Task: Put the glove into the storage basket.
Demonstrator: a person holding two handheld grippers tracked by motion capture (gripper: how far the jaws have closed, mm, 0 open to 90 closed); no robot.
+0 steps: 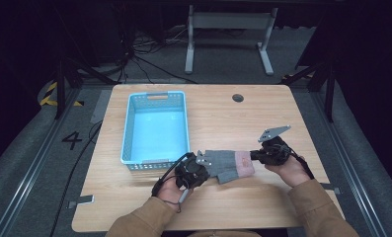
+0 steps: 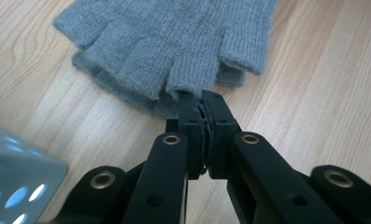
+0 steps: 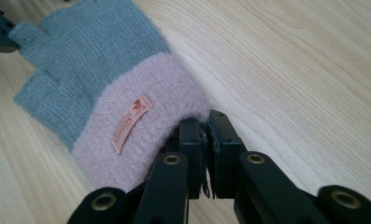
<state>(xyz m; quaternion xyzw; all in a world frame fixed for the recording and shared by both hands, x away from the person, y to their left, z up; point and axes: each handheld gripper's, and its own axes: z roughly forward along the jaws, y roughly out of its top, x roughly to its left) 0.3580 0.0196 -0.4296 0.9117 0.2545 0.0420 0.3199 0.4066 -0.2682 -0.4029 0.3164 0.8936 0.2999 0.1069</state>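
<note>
Between the two grippers, on the table (image 1: 282, 108) beside the basket (image 1: 156, 126), a fingerless glove (image 1: 229, 165) is stretched; its finger end is pinched by the left gripper (image 2: 202, 100), its pink cuff (image 3: 146, 135) by the right gripper (image 3: 206, 122).

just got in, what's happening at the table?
A person holds a gripper in each hand. The left gripper is shut on a finger end of a grey fingerless glove, and the right gripper is shut on its pink cuff. The glove lies on the wooden table, beside an empty blue basket.
</note>
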